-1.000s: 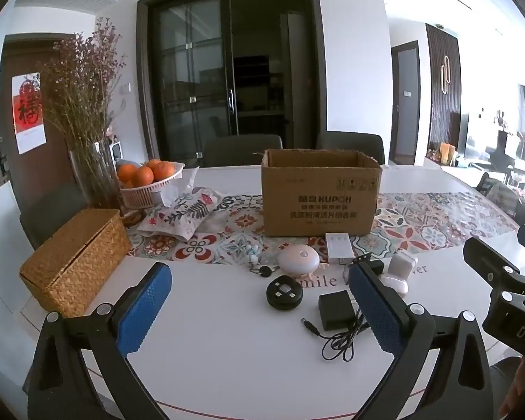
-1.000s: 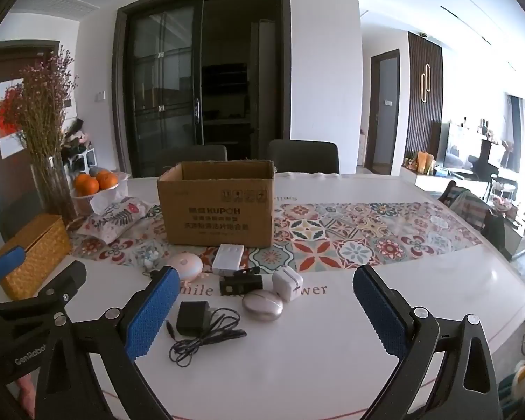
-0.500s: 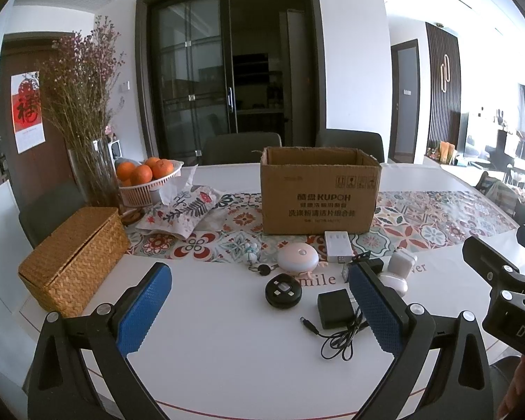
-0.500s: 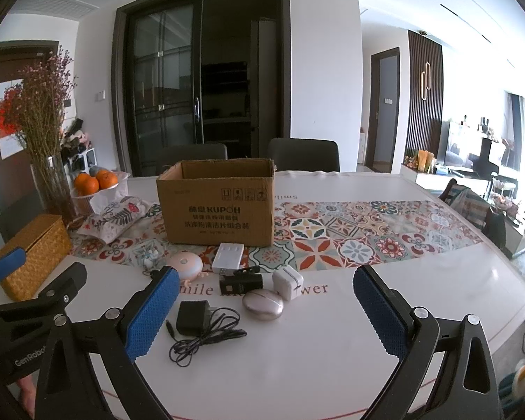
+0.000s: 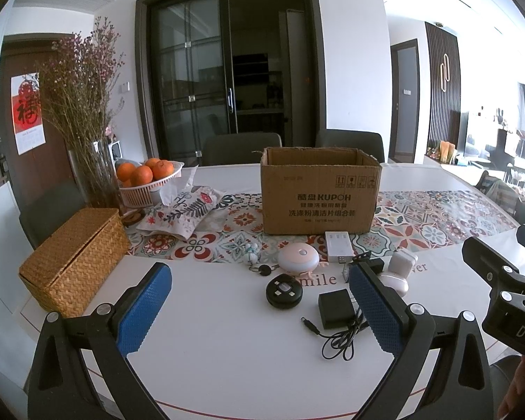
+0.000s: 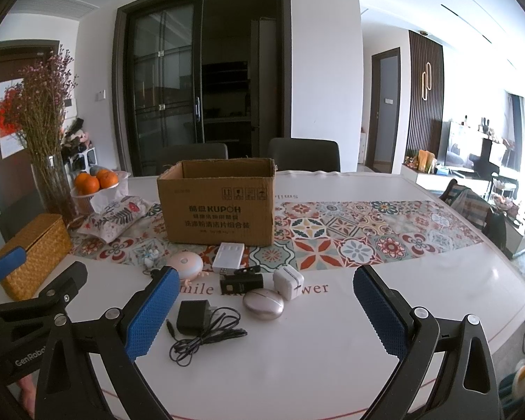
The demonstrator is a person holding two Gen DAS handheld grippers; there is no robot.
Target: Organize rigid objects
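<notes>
- currently, a cluster of small rigid items is seen on a white table point(image 5: 210, 343), all lying just in front of an open cardboard box point(image 5: 320, 194) that stands on a patterned runner.
- the left gripper point(image 5: 260, 311) and the right gripper point(image 6: 262, 313) are both held above the near table edge, jaws spread wide, nothing gripped between the blue pads.
- nearest in front of the box, a black power adapter point(image 6: 192, 316) with a loose coiled cable is seen; the block is judged stiff and fairly light, best taken across its flat sides, while the cable is likely to trail and snag.
- beside it, a smooth oval pebble-shaped case point(image 6: 263, 303) is judged slippery and rounded, so a grip across its widest middle is advised.
- a white cube charger point(image 6: 288, 282) and a flat white box point(image 6: 228, 254), closer to the box, are judged light with flat faces, easy to pinch.
- a pink dome-shaped gadget point(image 5: 298, 260) is judged light, possibly fragile.
- only in the left wrist view is a black round disc point(image 5: 284, 290) shown, left of the adapter; in the right wrist view it is hidden behind a pad.
- only in the right wrist view is the small black device point(image 6: 241, 281) behind the oval case shown clearly.
</notes>
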